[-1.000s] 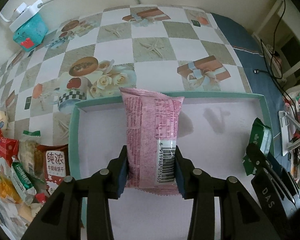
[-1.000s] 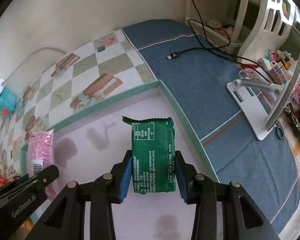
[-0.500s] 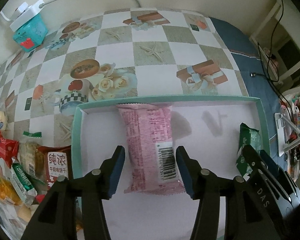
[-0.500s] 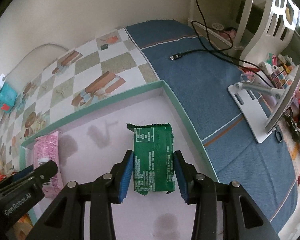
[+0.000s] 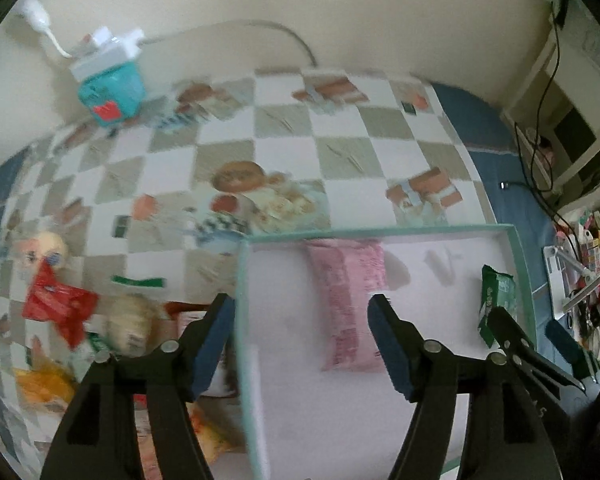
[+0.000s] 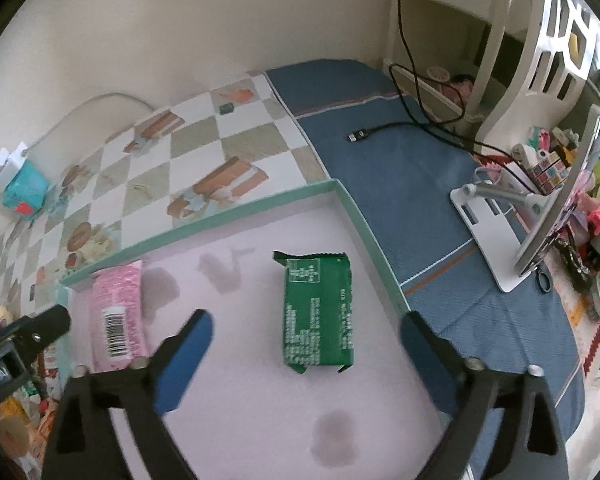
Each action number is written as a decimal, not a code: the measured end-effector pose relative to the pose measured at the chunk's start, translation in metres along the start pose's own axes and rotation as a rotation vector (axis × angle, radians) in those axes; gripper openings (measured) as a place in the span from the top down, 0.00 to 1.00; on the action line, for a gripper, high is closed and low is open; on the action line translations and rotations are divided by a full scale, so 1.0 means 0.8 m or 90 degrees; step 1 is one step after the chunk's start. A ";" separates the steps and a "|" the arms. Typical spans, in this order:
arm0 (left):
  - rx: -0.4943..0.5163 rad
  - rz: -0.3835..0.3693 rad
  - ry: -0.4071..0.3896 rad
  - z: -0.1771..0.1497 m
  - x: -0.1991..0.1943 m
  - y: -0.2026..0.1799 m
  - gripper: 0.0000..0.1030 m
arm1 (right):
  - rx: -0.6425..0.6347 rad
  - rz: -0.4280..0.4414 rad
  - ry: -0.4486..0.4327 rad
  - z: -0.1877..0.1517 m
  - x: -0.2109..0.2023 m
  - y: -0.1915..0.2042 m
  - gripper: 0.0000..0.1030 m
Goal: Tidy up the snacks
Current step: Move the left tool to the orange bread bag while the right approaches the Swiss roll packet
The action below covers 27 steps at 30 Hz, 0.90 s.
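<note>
Your left hand-held gripper and right hand-held gripper are opening, empty, over the pink packet and green packet lying in the tray; next fetch from the snack pile at left.

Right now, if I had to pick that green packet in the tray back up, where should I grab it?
Probably across its two long edges at mid-length, coming straight down. The green packet lies flat in the tray, long axis pointing away from the right gripper, whose opening jaws already straddle it without touching.
</note>
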<state>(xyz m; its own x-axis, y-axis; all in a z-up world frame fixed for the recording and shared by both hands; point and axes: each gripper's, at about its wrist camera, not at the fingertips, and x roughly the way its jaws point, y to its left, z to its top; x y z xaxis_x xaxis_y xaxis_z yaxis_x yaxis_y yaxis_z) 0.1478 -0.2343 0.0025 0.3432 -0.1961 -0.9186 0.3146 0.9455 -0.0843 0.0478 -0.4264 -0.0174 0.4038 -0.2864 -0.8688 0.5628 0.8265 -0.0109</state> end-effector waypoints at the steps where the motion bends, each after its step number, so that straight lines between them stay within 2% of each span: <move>1: -0.001 0.001 -0.009 -0.001 -0.006 0.004 0.19 | -0.007 0.002 -0.004 -0.001 -0.006 0.004 0.00; 7: -0.026 0.026 -0.078 -0.018 -0.051 0.038 0.19 | -0.021 0.002 -0.032 -0.005 -0.044 0.024 0.00; 11: -0.062 0.040 -0.129 -0.034 -0.084 0.065 0.19 | -0.037 -0.002 -0.054 -0.014 -0.072 0.043 0.00; 15: -0.106 0.053 -0.173 -0.059 -0.108 0.100 0.19 | -0.050 0.020 -0.076 -0.027 -0.101 0.066 0.00; 22: -0.148 0.120 -0.212 -0.095 -0.136 0.165 0.19 | -0.099 0.030 -0.110 -0.055 -0.140 0.121 0.00; 27: -0.173 0.173 -0.253 -0.112 -0.164 0.215 0.19 | -0.130 0.055 -0.106 -0.077 -0.149 0.160 0.00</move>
<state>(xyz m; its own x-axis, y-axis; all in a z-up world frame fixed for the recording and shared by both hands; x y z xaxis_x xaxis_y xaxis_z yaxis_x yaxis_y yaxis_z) 0.0780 -0.0224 0.0739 0.7046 0.0310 -0.7090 -0.0536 0.9985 -0.0096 0.0276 -0.2565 0.0543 0.5660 -0.2727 -0.7780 0.3706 0.9271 -0.0554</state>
